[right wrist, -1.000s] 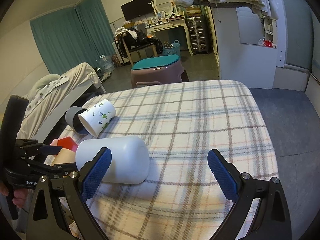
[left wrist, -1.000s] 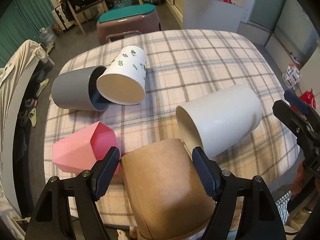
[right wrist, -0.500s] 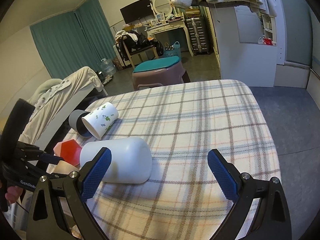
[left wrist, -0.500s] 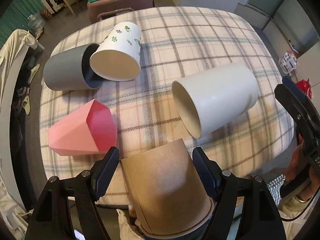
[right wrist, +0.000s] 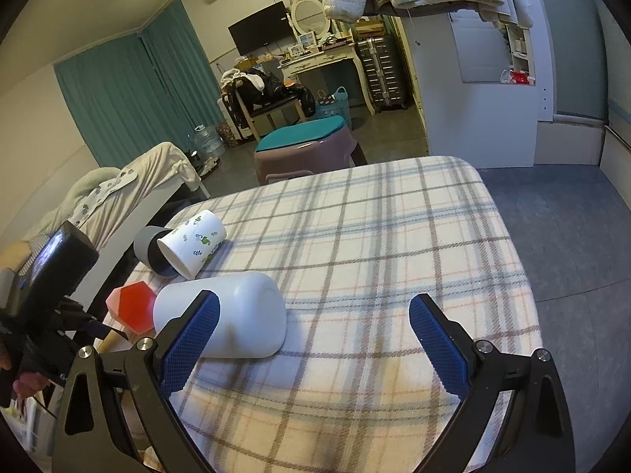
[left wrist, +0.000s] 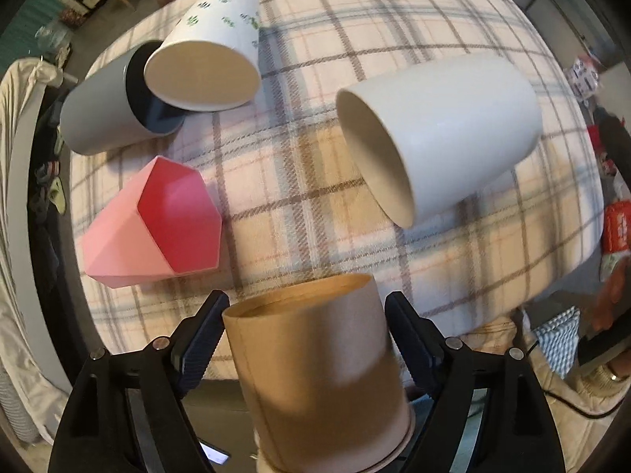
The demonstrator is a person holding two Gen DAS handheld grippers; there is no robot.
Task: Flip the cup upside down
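Observation:
My left gripper (left wrist: 305, 333) is shut on a tan cup (left wrist: 319, 370) and holds it above the near edge of the plaid table (left wrist: 355, 12), its flat end pointing away from me. A large white cup (left wrist: 441, 134) lies on its side at the right; it also shows in the right wrist view (right wrist: 232, 315). A pink faceted cup (left wrist: 157, 216), a grey cup (left wrist: 106, 102) and a white leaf-print cup (left wrist: 209, 55) lie on their sides at the left. My right gripper (right wrist: 313, 329) is open and empty over the table's near side.
A purple stool with a teal cushion (right wrist: 303, 149) stands beyond the table's far edge. A bed (right wrist: 118, 193) lies along the left side. A white cabinet (right wrist: 481, 90) stands at the far right.
My left gripper has lifted the tan cup and tipped it further, so the table and the other cups have slid lower and nearer in its view. The right gripper has barely moved.

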